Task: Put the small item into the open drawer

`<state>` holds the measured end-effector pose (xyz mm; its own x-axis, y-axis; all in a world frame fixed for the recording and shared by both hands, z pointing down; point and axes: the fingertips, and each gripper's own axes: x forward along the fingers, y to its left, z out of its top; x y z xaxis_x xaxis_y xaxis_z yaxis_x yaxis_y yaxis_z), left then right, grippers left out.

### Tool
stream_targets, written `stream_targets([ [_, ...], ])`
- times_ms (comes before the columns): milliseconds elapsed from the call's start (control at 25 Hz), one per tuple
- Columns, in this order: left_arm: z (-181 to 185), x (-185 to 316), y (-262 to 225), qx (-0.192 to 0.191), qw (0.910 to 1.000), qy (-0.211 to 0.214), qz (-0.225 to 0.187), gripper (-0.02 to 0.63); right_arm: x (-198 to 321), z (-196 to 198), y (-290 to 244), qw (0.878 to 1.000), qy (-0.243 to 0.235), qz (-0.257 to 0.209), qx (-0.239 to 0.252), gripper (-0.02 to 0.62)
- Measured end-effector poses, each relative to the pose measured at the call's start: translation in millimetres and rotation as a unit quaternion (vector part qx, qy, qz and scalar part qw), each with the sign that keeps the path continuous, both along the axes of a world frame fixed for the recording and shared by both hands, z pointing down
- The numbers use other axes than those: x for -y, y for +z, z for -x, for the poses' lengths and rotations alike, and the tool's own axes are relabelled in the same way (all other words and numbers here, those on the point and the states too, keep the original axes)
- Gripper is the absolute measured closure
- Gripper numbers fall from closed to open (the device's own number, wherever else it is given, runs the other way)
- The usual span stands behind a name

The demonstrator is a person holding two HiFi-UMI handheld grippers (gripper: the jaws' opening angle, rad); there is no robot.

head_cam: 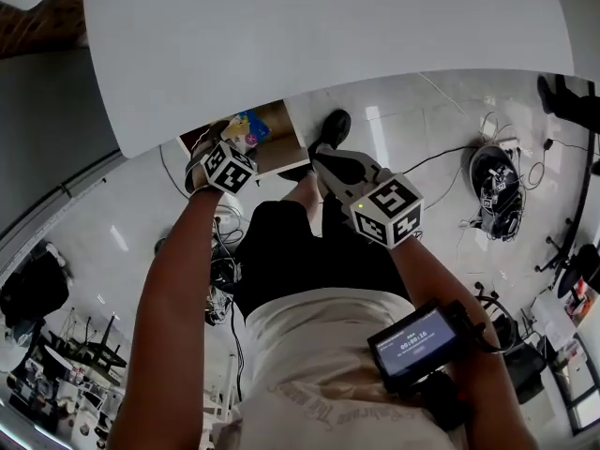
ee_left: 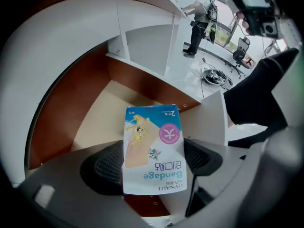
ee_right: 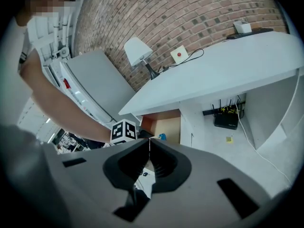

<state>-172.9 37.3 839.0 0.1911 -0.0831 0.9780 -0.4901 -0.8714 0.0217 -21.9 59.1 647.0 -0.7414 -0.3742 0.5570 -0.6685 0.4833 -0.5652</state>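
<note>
A small bandage packet (ee_left: pixel 154 151), blue and white with a pink circle, is pinched between the jaws of my left gripper (ee_left: pixel 154 167). It hangs over the open drawer (ee_left: pixel 97 125), whose wooden bottom shows bare. From the head view the packet (head_cam: pixel 247 127) and left gripper (head_cam: pixel 238 144) sit at the drawer (head_cam: pixel 274 150) under the white table's (head_cam: pixel 328 36) edge. My right gripper (head_cam: pixel 321 155) hovers to the right of the drawer. In the right gripper view its jaws (ee_right: pixel 149 146) are shut on nothing, pointing toward the drawer (ee_right: pixel 167 127).
A black shoe (head_cam: pixel 333 127) stands on the floor beside the drawer. Cables and a round device (head_cam: pixel 495 181) lie on the floor to the right. A lamp (ee_right: pixel 137 51) stands on the table, a router (ee_right: pixel 225 120) under it. A person (ee_left: pixel 198 15) stands far off.
</note>
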Motion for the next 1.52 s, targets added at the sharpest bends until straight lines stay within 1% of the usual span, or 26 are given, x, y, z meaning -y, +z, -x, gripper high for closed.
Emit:
stream_targets([
  [120,-1.5,6.4,9.9,-0.002,0.9999,0.015,-0.002,0.206,-0.5,-1.9,8.2,1.000,0.014,0.002,-0.002,0.589],
  [240,-3.6,13.0,21.5,0.005,0.9994,0.034,-0.005,0.206,-2.1,-4.0,16.0,1.000,0.027,0.004,-0.003,0.589],
  [480,-11.4,18.5,44.2,0.025,0.9958,0.088,-0.010,0.204,-0.1,-9.7,31.9,0.999,0.043,0.009,-0.009,0.589],
  [760,-5.3,18.3,66.5,0.053,0.9924,0.111,-0.010,0.204,0.8,-9.7,35.2,0.999,0.043,0.009,-0.010,0.589],
  [920,-3.6,16.9,77.3,0.064,0.9915,0.113,-0.006,0.204,-5.3,-10.8,37.1,0.999,0.040,0.011,-0.009,0.589],
  [1080,-6.5,18.8,75.9,0.076,0.9901,0.116,-0.021,0.204,-8.7,-19.2,37.5,0.999,0.047,0.016,-0.009,0.589],
  [1280,-4.8,10.1,67.6,0.066,0.9912,0.114,-0.010,0.202,-11.6,-16.3,31.1,0.999,0.040,0.019,-0.009,0.589],
  [1360,-2.6,10.0,66.0,0.065,0.9914,0.113,-0.014,0.202,-11.1,-15.8,30.8,0.999,0.035,0.019,-0.012,0.589],
  [1520,-5.4,10.4,54.5,0.056,0.9943,0.086,-0.028,0.204,-13.3,-20.4,32.4,0.999,0.026,0.018,-0.015,0.589],
])
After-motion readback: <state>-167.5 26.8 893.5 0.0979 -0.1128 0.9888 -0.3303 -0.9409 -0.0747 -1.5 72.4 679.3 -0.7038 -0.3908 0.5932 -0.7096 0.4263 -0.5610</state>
